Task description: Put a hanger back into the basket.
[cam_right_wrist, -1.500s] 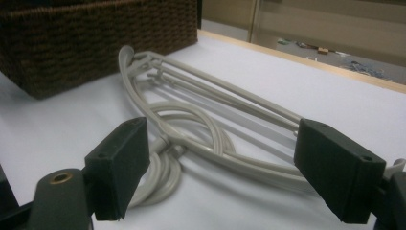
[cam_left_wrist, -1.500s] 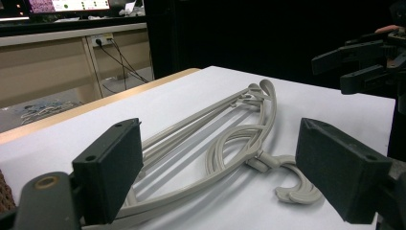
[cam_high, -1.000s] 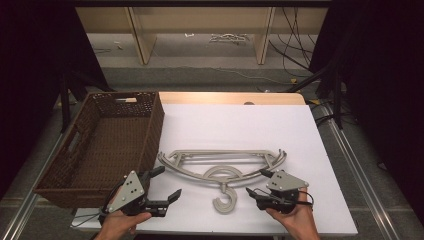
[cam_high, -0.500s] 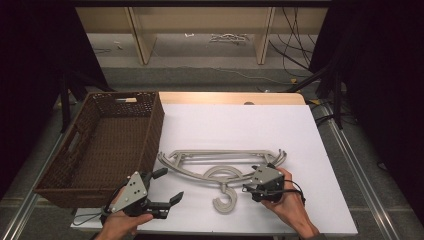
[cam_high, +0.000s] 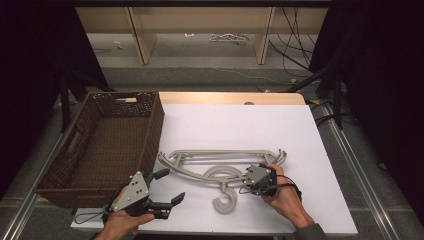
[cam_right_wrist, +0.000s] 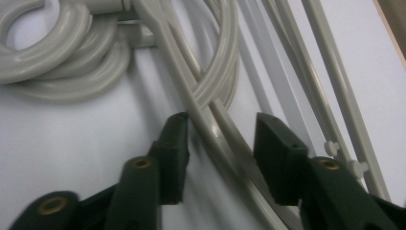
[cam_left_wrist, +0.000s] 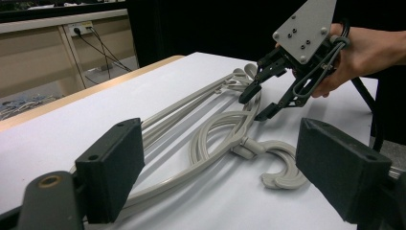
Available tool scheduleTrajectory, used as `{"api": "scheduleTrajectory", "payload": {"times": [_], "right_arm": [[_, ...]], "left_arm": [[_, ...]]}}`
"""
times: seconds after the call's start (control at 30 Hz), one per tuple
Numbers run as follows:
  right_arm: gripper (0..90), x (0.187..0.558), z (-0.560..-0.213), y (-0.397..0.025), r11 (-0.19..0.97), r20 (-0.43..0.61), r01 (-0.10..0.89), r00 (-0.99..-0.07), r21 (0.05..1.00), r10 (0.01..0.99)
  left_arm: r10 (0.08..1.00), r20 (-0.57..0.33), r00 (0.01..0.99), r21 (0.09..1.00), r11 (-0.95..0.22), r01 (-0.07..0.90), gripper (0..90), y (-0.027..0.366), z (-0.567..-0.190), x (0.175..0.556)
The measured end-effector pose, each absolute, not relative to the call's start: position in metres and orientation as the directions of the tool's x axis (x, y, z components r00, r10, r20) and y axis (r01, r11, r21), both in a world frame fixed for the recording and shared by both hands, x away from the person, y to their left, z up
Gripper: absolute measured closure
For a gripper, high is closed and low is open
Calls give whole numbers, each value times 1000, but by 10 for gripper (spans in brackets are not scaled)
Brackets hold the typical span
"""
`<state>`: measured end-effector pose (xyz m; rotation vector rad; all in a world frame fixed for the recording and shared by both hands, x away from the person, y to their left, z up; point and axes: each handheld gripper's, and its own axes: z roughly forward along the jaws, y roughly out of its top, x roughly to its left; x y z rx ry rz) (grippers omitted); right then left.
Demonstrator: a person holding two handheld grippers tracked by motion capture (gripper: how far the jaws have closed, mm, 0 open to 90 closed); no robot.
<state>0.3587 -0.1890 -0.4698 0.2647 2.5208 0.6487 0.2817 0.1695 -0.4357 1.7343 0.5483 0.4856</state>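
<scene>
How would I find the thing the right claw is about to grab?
Look at the white table, right of the brown basket. Near its front lie grey plastic hangers, stacked flat. The open right gripper straddles a curved arm; they are the table's only pale, hooked things.

Lab recording bay: white rectangular tabletop (cam_high: 225, 125) on aluminium rail framing (cam_high: 357, 160), black curtains (cam_high: 30, 45) on both sides, loose black cables (cam_high: 295, 30) on the grey floor, pale wooden shelving (cam_high: 200, 25) behind.
</scene>
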Motion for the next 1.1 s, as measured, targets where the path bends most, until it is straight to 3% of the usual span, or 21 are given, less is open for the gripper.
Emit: {"api": "scheduleTrajectory", "payload": {"times": [0.3, 0.5, 0.57, 0.7, 0.77, 0.87, 1.1], "right_arm": [[741, 358, -464, -192, 896, -528, -96, -833, 433, 166], [768, 356, -459, -193, 894, -557, -172, -825, 413, 98], [774, 358, -456, -193, 903, -581, -222, -813, 369, 37], [781, 356, -451, -194, 898, -602, -254, -798, 359, 15], [787, 357, -448, -194, 896, -616, -292, -788, 335, -26], [793, 355, -445, -194, 892, -621, -307, -783, 332, -39], [803, 353, -437, -192, 875, -629, -342, -776, 343, -56]], "left_arm": [[572, 49, 819, 970, -223, 97, 176, 158, -437, 287], [545, 121, 829, 950, -305, 61, 186, 141, -440, 298], [551, 150, 821, 929, -363, 74, 204, 134, -442, 305], [566, 181, 804, 892, -439, 108, 241, 121, -448, 320], [545, 242, 803, 861, -502, 81, 252, 114, -450, 325], [507, 303, 807, 809, -584, 63, 294, 105, -456, 334], [460, 351, 816, 768, -640, 30, 386, 93, -461, 353]]}}
